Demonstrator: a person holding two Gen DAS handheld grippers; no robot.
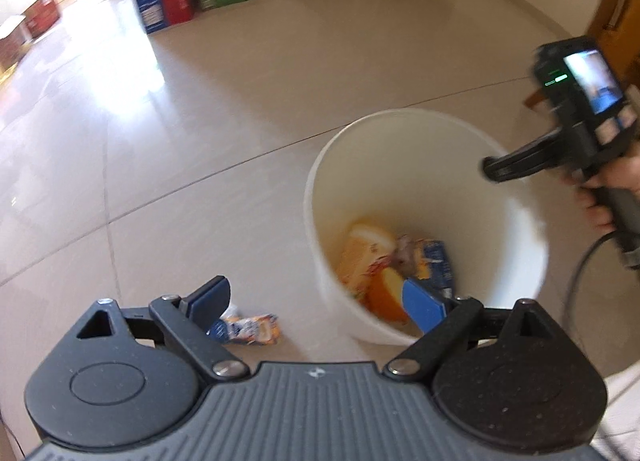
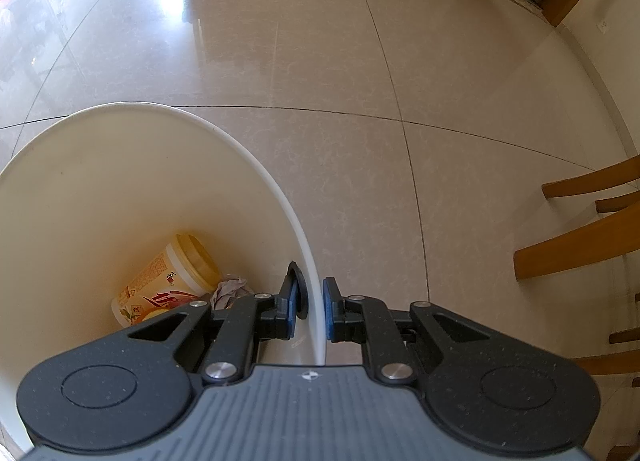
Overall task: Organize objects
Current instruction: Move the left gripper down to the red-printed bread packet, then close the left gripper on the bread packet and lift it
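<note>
Steadying the bucket as litter goes in

The right gripper (image 2: pixel 311 311) clamps the white bucket (image 2: pixel 276 189) rim; the left gripper (image 1: pixel 320 301) hangs wide open, empty. A snack wrapper (image 1: pixel 252 329) lies on the floor beside the bucket: best approached low, bucket held firm.

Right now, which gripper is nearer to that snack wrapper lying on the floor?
Left. The left gripper hangs open just above the snack wrapper; the right gripper is across the white bucket, clamped on its rim.

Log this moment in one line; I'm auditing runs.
left claw: open, empty | right claw: shut on bucket rim | wrapper: on floor
</note>
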